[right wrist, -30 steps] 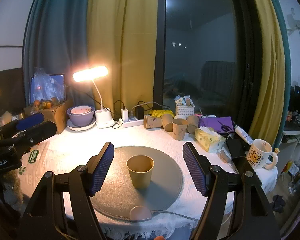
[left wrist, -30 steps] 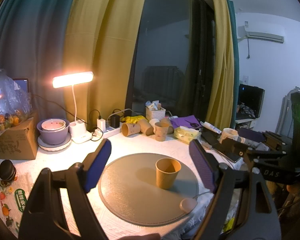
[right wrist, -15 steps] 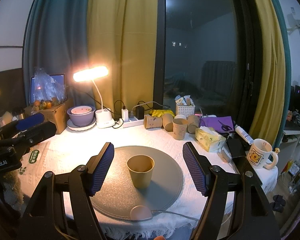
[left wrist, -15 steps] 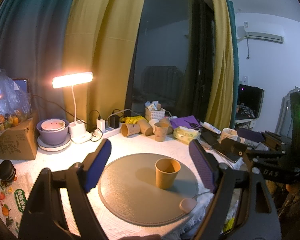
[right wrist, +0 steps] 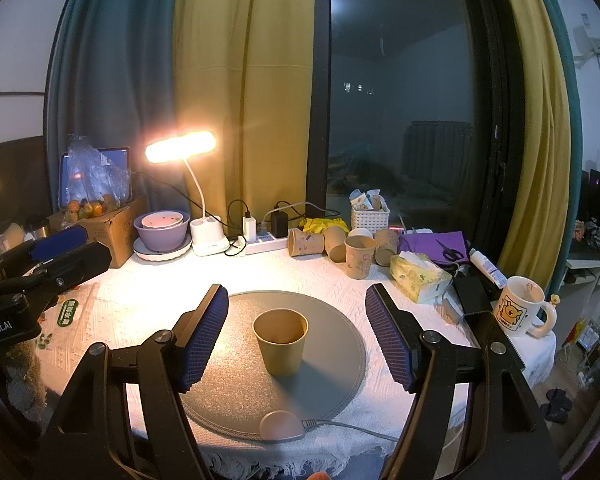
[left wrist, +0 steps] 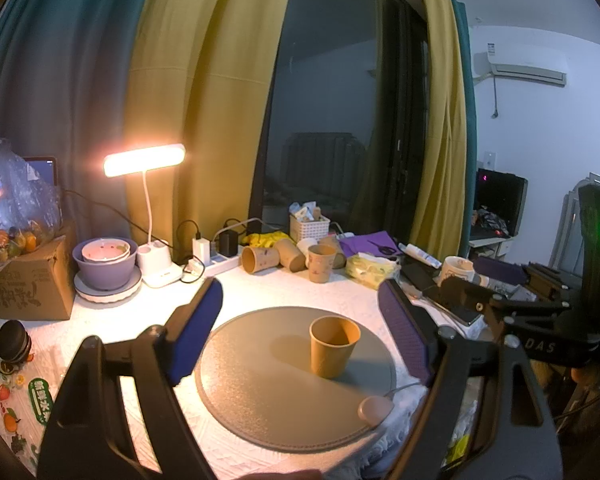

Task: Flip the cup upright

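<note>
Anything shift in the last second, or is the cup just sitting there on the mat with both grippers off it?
Nothing visibly changed. The paper cup stands upright, mouth up, on the round grey mat, where it was a second ago. The right gripper and left gripper are both open as before, holding nothing, jaws clear of the cup.

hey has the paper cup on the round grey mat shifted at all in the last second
No. The paper cup stands upright at the same spot on the round grey mat, keeping the same gap to the mat's pink tab in the right wrist view.
</note>
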`<state>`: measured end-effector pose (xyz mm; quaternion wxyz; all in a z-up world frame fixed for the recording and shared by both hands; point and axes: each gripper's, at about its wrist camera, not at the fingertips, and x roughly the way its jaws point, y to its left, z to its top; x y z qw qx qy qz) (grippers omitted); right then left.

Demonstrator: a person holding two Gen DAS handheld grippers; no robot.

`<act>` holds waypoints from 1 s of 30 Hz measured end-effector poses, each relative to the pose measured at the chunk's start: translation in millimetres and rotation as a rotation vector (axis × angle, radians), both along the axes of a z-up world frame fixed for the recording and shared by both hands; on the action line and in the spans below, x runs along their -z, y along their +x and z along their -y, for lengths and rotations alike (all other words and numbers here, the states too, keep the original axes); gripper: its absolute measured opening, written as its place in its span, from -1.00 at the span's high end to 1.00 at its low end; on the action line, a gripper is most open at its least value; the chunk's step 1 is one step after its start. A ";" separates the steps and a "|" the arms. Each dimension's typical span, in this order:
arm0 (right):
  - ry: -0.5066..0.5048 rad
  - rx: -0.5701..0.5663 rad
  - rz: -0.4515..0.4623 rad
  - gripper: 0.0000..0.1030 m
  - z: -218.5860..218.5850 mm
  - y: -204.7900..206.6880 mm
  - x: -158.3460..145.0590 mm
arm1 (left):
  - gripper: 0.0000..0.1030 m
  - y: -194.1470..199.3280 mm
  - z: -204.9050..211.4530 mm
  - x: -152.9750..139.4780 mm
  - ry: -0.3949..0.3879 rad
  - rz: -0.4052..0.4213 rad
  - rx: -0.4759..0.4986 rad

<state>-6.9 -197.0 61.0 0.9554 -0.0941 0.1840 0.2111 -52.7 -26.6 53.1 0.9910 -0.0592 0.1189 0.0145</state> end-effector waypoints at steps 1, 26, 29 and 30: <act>0.000 0.000 -0.001 -0.44 0.6 0.3 -0.6 | -0.58 -0.1 0.1 0.0 0.000 0.000 0.000; 0.001 0.001 -0.002 -0.44 0.3 0.4 -0.6 | -0.58 0.2 11.7 -3.0 0.001 -0.004 0.004; 0.002 0.002 -0.003 -0.44 -0.4 -0.1 0.6 | -0.58 0.9 15.5 -4.6 0.002 -0.007 0.008; 0.003 0.001 -0.003 -0.44 -0.5 -0.7 0.8 | -0.58 0.7 16.6 -5.0 0.002 -0.008 0.010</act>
